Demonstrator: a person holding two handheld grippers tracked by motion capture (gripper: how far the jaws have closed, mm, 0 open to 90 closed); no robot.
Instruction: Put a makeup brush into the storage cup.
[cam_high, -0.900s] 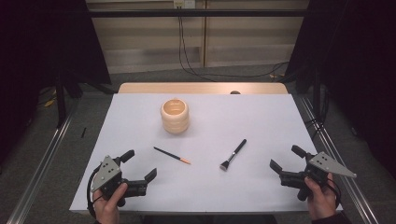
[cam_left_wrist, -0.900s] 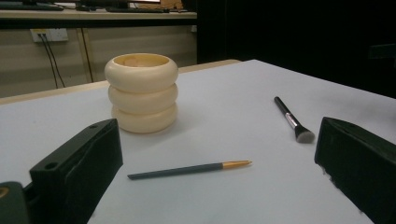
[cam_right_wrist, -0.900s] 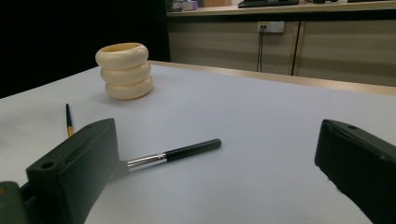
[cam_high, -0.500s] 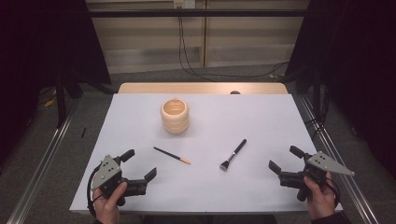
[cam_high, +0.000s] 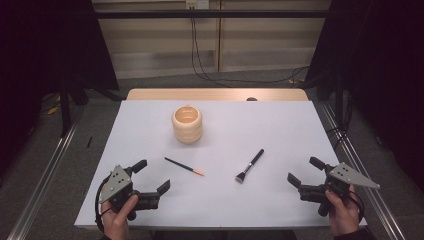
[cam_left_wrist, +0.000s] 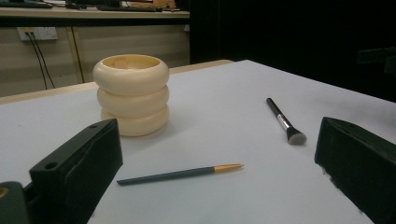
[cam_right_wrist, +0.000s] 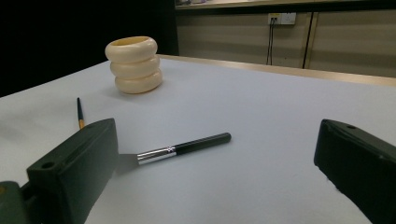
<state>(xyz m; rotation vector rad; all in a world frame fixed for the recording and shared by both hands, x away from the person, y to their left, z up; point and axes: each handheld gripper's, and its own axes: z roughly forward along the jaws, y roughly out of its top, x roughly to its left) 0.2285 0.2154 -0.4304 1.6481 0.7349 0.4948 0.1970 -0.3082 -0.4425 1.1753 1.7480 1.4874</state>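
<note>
A white-covered table (cam_high: 280, 130) carries a cream ringed cup (cam_high: 187, 124), a thin brush (cam_high: 183, 166) and a makeup brush (cam_high: 250, 165).

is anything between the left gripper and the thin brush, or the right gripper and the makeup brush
Nothing visible. The left gripper, jaws open, faces the thin brush across bare table; the right gripper, also open, faces the makeup brush the same way. The cream holder stands farther back, clear of both paths.
</note>
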